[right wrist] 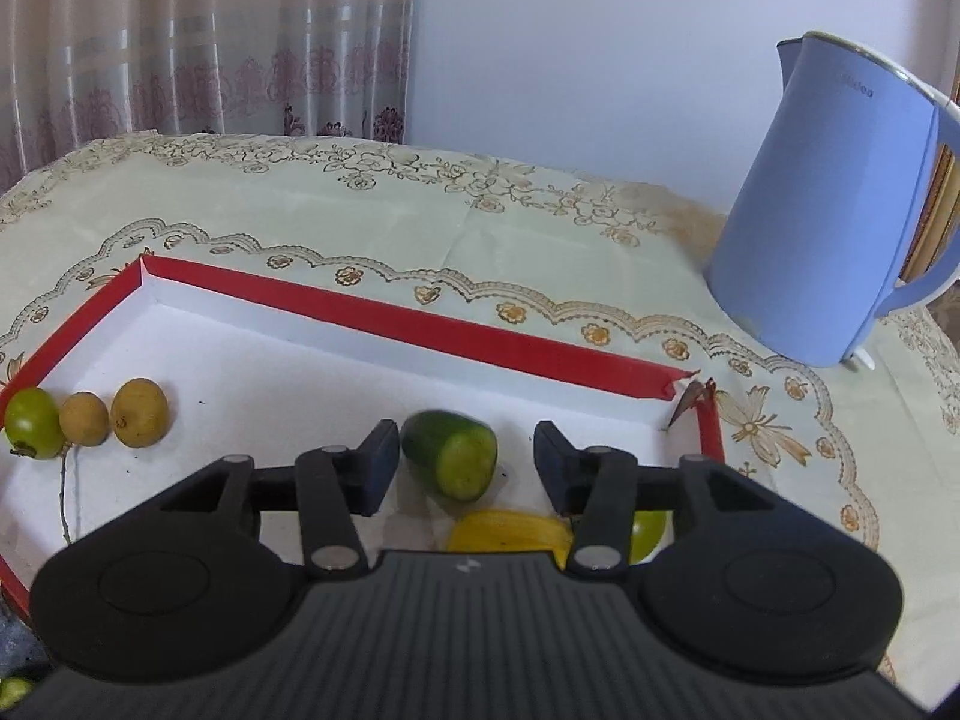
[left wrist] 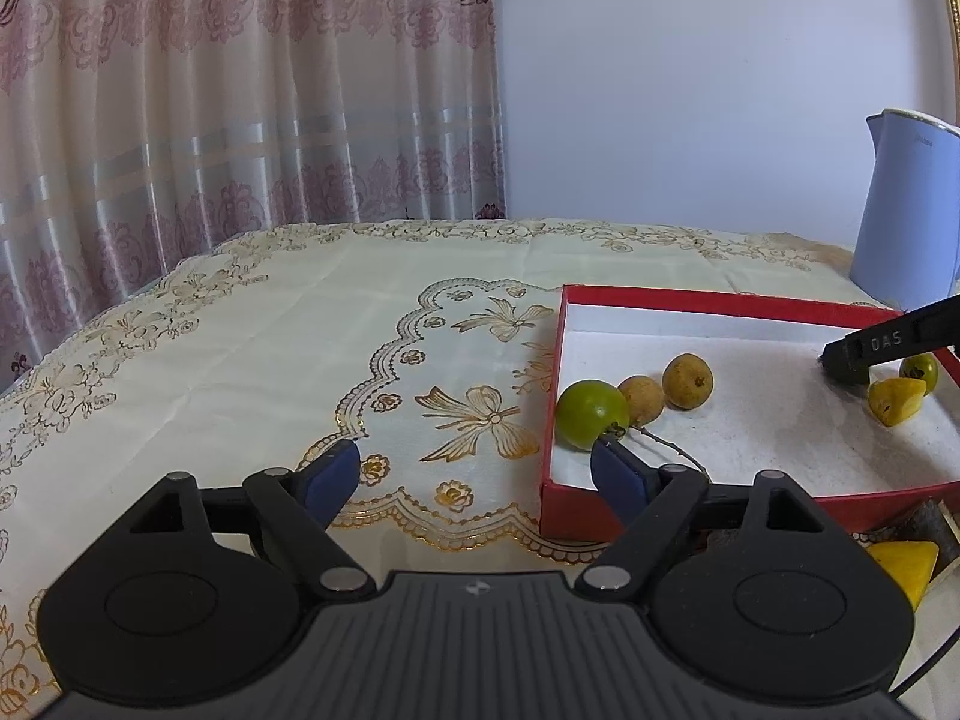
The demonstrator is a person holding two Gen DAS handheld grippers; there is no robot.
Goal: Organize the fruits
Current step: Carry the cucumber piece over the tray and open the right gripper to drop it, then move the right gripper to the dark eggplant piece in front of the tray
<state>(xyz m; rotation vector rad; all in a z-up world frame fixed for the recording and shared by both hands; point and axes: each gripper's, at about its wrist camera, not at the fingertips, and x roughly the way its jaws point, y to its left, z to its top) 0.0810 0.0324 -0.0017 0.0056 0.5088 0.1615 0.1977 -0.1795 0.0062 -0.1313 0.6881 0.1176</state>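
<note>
A red box with a white floor lies on the table. At its left end sit a green round fruit and two tan round fruits. My right gripper is open over the box's right end, a blurred green cucumber piece between its fingers and apart from them. A yellow piece and a small green fruit lie below it. My left gripper is open and empty over the box's near left corner.
A blue electric kettle stands behind the box at the right. A patterned cream tablecloth covers the table, with a curtain behind. Another yellow piece lies outside the box near its front edge.
</note>
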